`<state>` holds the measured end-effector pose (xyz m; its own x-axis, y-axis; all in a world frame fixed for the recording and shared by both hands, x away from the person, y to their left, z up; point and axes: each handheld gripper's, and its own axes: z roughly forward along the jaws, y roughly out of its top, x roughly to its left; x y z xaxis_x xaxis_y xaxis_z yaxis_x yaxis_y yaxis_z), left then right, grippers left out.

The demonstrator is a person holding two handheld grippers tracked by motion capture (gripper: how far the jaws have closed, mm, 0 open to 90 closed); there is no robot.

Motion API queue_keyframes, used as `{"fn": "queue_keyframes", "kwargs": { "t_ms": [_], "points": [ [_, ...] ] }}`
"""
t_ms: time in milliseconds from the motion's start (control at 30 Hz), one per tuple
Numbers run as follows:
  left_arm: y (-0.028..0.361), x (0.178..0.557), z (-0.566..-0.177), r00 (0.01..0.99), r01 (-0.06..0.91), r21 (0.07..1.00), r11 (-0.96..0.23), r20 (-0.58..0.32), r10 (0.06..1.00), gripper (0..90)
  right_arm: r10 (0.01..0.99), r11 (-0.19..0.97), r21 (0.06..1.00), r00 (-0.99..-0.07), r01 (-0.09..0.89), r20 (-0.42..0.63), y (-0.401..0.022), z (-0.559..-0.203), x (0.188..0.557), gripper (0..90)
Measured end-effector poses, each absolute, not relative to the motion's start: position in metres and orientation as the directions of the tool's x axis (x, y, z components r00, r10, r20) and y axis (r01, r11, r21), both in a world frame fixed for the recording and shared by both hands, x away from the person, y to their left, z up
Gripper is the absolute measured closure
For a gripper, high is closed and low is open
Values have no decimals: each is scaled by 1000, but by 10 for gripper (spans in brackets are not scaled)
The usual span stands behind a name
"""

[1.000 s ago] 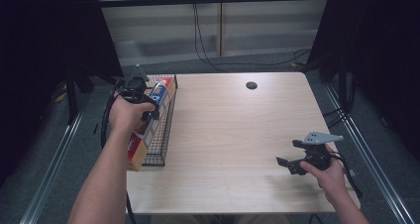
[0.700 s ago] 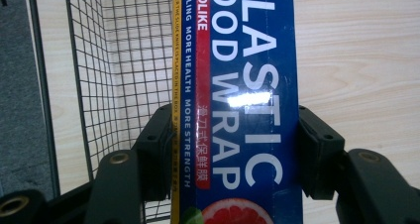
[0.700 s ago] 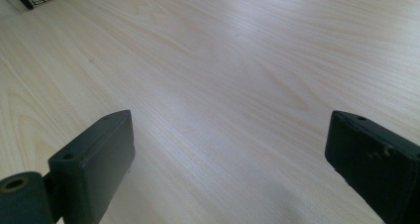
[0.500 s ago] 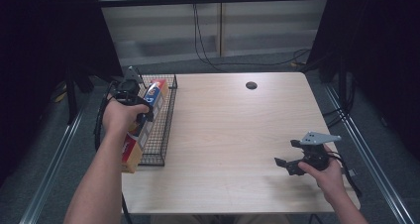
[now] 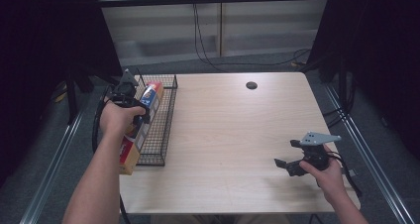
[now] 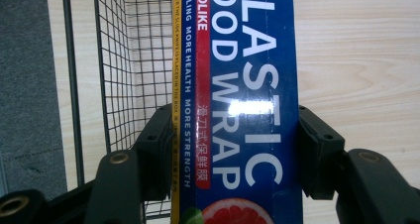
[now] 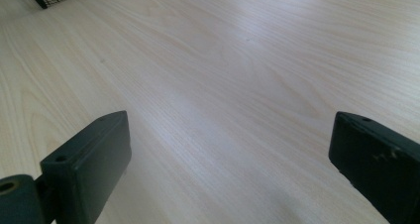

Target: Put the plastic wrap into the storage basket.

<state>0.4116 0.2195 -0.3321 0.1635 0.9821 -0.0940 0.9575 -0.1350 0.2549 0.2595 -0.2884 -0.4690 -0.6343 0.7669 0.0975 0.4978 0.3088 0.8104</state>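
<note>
Left gripper (image 6: 233, 149) clamps the plastic wrap box (image 6: 242, 85) over the wire basket (image 5: 161, 130) at nine o'clock, probably lifting out; right gripper (image 7: 228, 174) gapes, empty.

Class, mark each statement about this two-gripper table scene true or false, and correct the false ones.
1. The left gripper is shut on the plastic wrap box. True.
2. The right gripper holds a cup. False: its jaws stand open over bare table.
3. The wire basket sits at the table's right edge. False: it is at the left edge.
4. The box is blue with white lettering. True.
</note>
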Motion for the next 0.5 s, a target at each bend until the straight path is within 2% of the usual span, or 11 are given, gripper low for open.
{"fn": "queue_keyframes", "kwargs": {
  "t_ms": [500],
  "points": [
    [224,416,-343,138,961,253,-111,-89,986,432,761,315,808,-641,498,98,-288,-469,259,18]
  ]
}}
